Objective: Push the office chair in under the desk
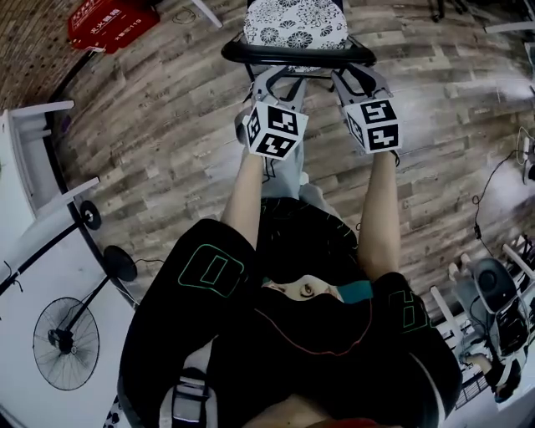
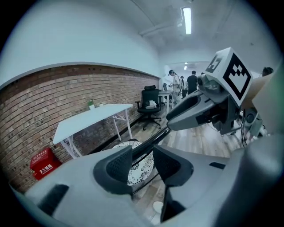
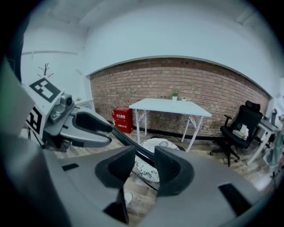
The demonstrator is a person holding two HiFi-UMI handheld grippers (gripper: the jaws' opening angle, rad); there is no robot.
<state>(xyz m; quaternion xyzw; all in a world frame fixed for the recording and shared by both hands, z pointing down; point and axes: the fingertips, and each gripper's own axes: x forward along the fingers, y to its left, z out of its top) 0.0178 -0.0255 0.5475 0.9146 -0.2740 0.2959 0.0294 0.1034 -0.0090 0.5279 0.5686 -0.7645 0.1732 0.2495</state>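
Chair rail (image 1: 297, 53) betw. parted jaws of L gripper (image 1: 274, 79), R gripper (image 1: 355, 79).

Your 2 tools, left gripper (image 1: 274, 79) and right gripper (image 1: 361, 79), sit side by side at the chair's back rail (image 1: 297, 52), which shows in the gap between each pair of jaws. The seat (image 1: 297, 23) lies beyond the rail, and the desk (image 3: 171, 106) stands farther off before the wall (image 3: 177, 80). A box (image 3: 122, 119) stands left of the desk and a 2nd chair (image 3: 242, 126) right of it. A fan (image 1: 65, 343) is at your left.
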